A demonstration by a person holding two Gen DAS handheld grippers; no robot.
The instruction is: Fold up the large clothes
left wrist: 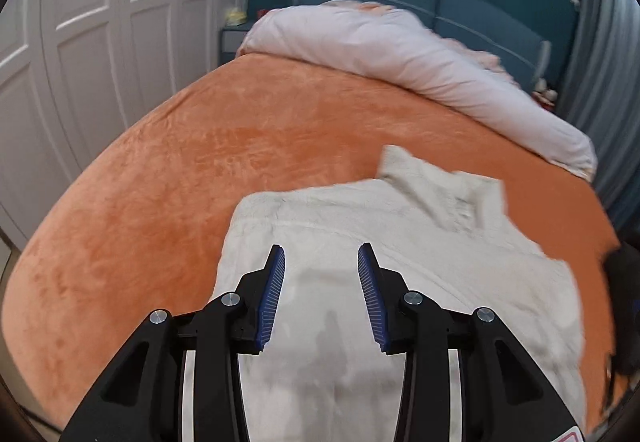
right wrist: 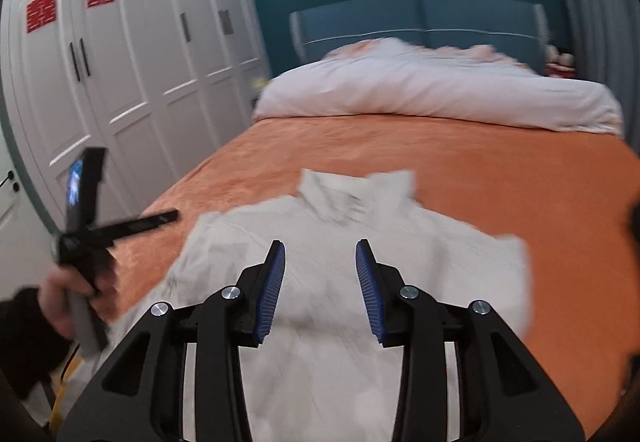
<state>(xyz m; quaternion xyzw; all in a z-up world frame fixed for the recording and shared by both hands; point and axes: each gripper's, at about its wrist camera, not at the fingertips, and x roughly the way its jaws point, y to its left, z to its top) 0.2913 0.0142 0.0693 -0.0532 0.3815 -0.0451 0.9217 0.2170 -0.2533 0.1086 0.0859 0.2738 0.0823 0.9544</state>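
A cream fleece garment (left wrist: 400, 242) lies spread on the orange bedspread (left wrist: 160, 170), collar toward the headboard. It also shows in the right wrist view (right wrist: 360, 226). My left gripper (left wrist: 321, 258) is open and empty, hovering above the garment's left part. My right gripper (right wrist: 320, 254) is open and empty above the garment's middle. In the right wrist view the left gripper's body (right wrist: 86, 210) appears at the left, held in a hand above the bed's left edge.
A rolled white duvet (right wrist: 436, 94) lies across the head of the bed before a blue headboard (right wrist: 420, 18). White wardrobe doors (right wrist: 120, 54) run along the left side. Grey curtains (left wrist: 616, 82) hang at the right.
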